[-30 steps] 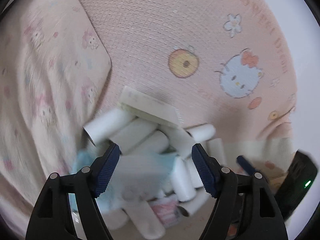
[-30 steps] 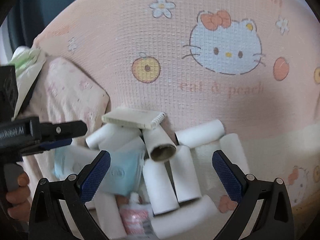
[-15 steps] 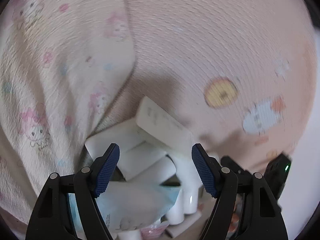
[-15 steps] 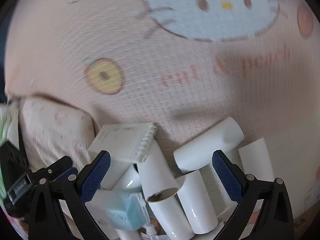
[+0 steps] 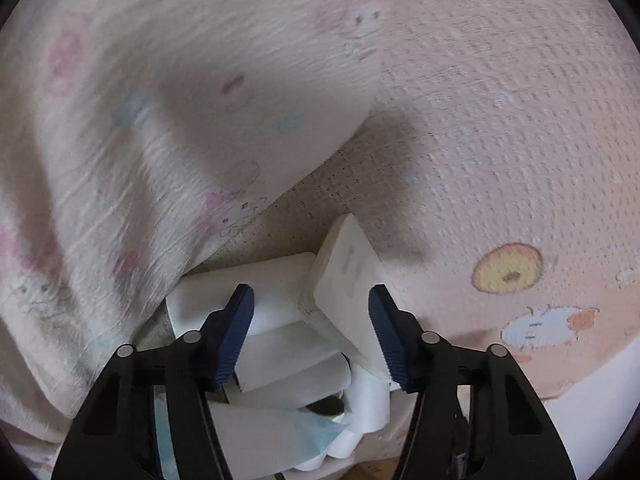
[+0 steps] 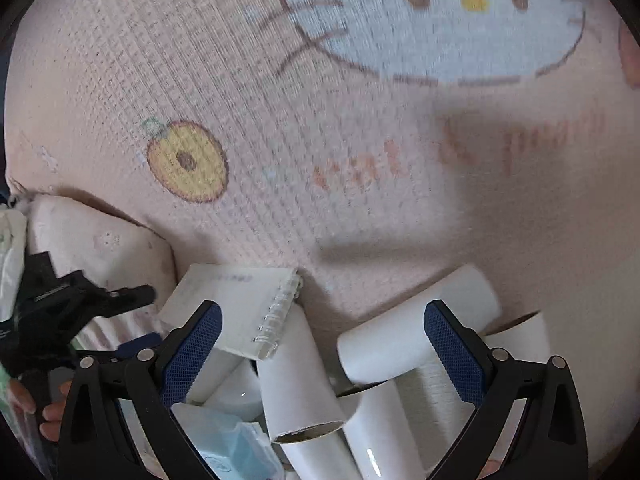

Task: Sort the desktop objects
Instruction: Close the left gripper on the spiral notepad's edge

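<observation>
Left wrist view: left gripper jaws spread, just been closing, white spiral-bound notepad btwn pads at lower centre, not yet pinched; long axis runs up-frame. Right gripper spread, closing too, holds nothing, over white cardboard tubes. Left nearer notepad.

Your 2 fisheye views are softly, evenly lit; motion blur smears the pink blanket, soft shadows fall beside the notepad, and edges curve darkly.

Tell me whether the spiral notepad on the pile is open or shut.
Shut. In the right wrist view the spiral notepad shows its plain cover and one stacked block of pages at the coil edge, lying tilted on the white tubes.
</observation>
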Available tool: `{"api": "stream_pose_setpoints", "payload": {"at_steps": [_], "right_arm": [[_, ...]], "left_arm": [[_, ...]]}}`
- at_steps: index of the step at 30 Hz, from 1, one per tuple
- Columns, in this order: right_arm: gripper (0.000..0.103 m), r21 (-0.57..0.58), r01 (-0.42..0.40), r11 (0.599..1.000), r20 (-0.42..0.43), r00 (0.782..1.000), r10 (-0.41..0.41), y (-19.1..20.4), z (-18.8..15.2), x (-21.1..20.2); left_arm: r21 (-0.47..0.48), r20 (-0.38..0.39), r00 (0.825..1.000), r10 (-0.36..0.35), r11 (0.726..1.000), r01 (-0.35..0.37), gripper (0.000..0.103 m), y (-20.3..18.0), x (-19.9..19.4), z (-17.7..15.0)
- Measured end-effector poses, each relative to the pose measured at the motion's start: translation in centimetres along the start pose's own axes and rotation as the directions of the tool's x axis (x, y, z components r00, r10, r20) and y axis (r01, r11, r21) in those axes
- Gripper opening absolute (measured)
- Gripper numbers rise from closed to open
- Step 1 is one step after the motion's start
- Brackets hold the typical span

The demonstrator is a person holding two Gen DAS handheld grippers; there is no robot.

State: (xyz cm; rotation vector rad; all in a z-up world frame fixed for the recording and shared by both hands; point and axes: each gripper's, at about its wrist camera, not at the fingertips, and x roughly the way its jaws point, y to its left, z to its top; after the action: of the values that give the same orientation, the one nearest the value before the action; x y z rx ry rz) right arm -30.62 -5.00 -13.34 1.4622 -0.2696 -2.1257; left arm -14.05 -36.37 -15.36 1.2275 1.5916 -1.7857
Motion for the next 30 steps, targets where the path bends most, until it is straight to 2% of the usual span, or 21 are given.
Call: {"api": "stream_pose_setpoints", "payload": {"at_steps": [3, 4, 5, 9, 11, 12, 17, 19, 22, 26, 30], "right_arm": [[0.084, 0.019, -0.022, 1.0, 0.007, 1.0, 0.022, -0.6, -0.1, 0.1], [0.082, 0.014, -0.033, 0.999, 0.01, 0.999, 0.033, -0.6, 0.0, 0.1], [0.081, 0.018, -0.042, 0.999, 0.001, 0.999, 0.042, -0.7, 0.3, 0.3], [0.07, 0.072, -0.092, 0.993, -0.024, 0.995, 0.094, -1.3, -0.2, 0.4], [0.066, 0.07, -0.095, 0.993, -0.028, 0.995, 0.097, -2.0, -0.4, 0.6], [0.061, 0.061, -0.088, 0.994, -0.033, 0.995, 0.09, -2.0, -0.5, 0.6], [0.048, 0.027, -0.097, 0.995, -0.068, 0.993, 0.099, -0.8, -0.8, 1.2], [0.039, 0.022, -0.123, 0.992, -0.075, 0.989, 0.124, -0.6, -0.9, 1.3], [0.036, 0.018, -0.107, 0.994, -0.078, 0.991, 0.108, -0.9, -1.0, 1.1], [0.033, 0.035, -0.145, 0.989, -0.092, 0.985, 0.148, -1.2, -0.7, 2.1], [0.033, 0.009, -0.141, 0.99, -0.088, 0.986, 0.141, -1.6, -1.2, 1.2]], "left_arm": [[0.003, 0.003, 1.0, -0.008, 1.0, 0.008, 0.06, -0.2, 0.3, 0.3], [0.004, 0.001, 1.0, -0.013, 1.0, 0.013, 0.053, -0.2, 0.6, 0.2], [0.013, -0.009, 1.0, -0.012, 1.0, 0.012, 0.05, -0.1, 0.6, 0.6], [0.035, -0.001, 1.0, 0.009, 0.999, -0.009, 0.05, -0.5, 1.1, 0.6], [0.038, -0.002, 1.0, -0.01, 0.999, 0.01, 0.049, -0.8, 1.3, 0.5], [0.053, -0.006, 1.0, -0.022, 0.998, 0.022, 0.046, -1.5, 1.7, 0.2], [0.168, 0.023, 0.997, 0.076, 0.983, -0.079, 0.028, -3.4, 2.5, -1.1], [0.194, 0.013, 0.997, 0.077, 0.978, -0.078, 0.028, -3.7, 2.8, -1.4], [0.194, -0.018, 0.998, 0.063, 0.979, -0.058, 0.027, -4.2, 3.3, -1.9], [0.206, -0.059, 0.998, 0.024, 0.979, -0.011, 0.025, -3.9, 4.1, -3.9], [0.233, 0.003, 1.0, 0.02, 0.972, -0.02, 0.024, -4.9, 4.3, -5.5]]}}
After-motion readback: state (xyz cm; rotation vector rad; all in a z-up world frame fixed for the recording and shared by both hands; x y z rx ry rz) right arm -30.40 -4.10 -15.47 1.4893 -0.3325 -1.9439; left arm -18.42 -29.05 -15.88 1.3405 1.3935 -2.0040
